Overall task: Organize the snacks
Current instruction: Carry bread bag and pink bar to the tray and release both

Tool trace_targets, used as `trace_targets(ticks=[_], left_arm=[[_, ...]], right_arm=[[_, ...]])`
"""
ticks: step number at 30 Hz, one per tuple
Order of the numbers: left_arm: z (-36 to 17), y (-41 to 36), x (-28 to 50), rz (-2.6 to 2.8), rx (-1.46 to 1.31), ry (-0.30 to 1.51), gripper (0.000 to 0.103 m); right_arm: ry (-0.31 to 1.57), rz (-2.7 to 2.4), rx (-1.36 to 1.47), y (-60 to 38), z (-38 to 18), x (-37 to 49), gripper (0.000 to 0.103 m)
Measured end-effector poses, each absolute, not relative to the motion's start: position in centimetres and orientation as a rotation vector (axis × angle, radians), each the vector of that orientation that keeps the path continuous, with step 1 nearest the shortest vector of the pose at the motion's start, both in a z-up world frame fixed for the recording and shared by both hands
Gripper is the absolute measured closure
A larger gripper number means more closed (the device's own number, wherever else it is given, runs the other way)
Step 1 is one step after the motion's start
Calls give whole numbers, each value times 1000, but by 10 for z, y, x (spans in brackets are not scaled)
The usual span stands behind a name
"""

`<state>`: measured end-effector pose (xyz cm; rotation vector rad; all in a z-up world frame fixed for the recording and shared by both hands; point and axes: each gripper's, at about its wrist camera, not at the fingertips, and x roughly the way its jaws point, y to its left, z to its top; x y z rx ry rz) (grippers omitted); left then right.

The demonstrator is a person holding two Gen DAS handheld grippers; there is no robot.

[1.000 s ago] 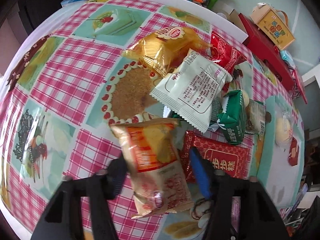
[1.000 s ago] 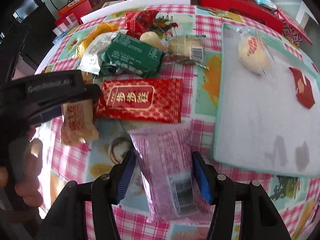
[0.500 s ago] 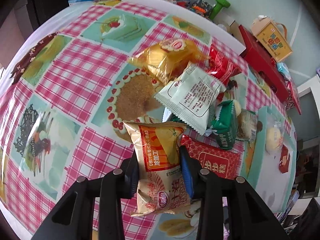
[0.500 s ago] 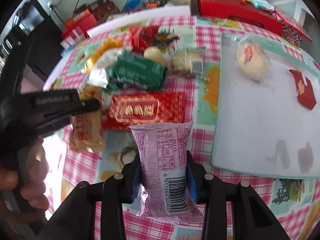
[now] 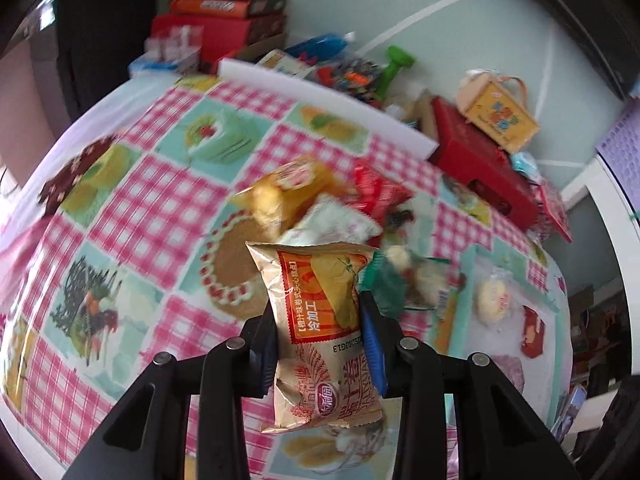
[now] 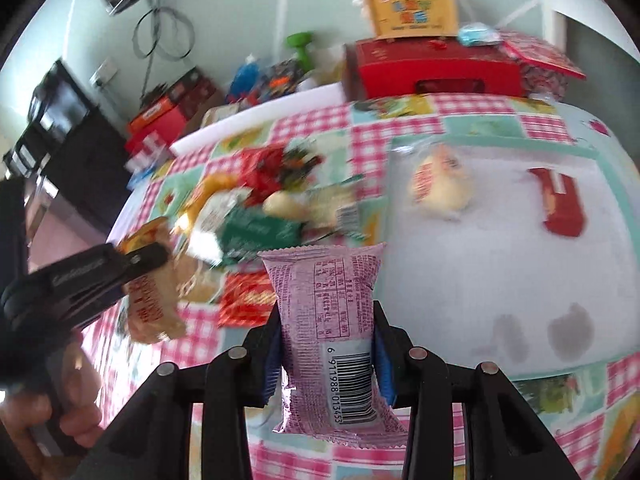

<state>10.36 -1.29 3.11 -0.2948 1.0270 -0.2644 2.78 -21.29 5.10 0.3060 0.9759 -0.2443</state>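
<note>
My left gripper (image 5: 320, 344) is shut on a gold and orange snack packet (image 5: 320, 320), held up off the table. In the right wrist view that same gold packet (image 6: 154, 300) hangs from the left gripper (image 6: 132, 264) at the left. My right gripper (image 6: 326, 348) is shut on a purple snack packet (image 6: 328, 320) with a barcode, also lifted. A heap of snacks (image 5: 332, 208) lies mid-table: a yellow bag, a white packet, red and green ones. On the white board (image 6: 500, 280) lie a round bun in a clear wrapper (image 6: 440, 188) and a small red packet (image 6: 560, 204).
The table wears a pink checked cloth with cake pictures (image 5: 152, 184). A red box (image 6: 432, 68) with a yellow carton (image 6: 412, 10) on it stands at the far edge, beside more boxes and a green-capped bottle (image 5: 394, 66). A hand (image 6: 60, 400) holds the left gripper.
Both grippers closed on their packets and lifted them off the table. Both views have tilted up, so the far wall and boxes now show.
</note>
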Motion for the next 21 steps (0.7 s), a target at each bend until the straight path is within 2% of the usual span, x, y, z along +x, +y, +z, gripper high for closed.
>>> trace_targets(ticks=[9, 21], left_arm=[[55, -98, 90, -483, -155, 962, 65], [50, -184, 75, -698, -34, 932, 65]], right_arm=[[889, -502, 397, -291, 67, -5, 62], [841, -805, 445, -381, 60, -41, 62]])
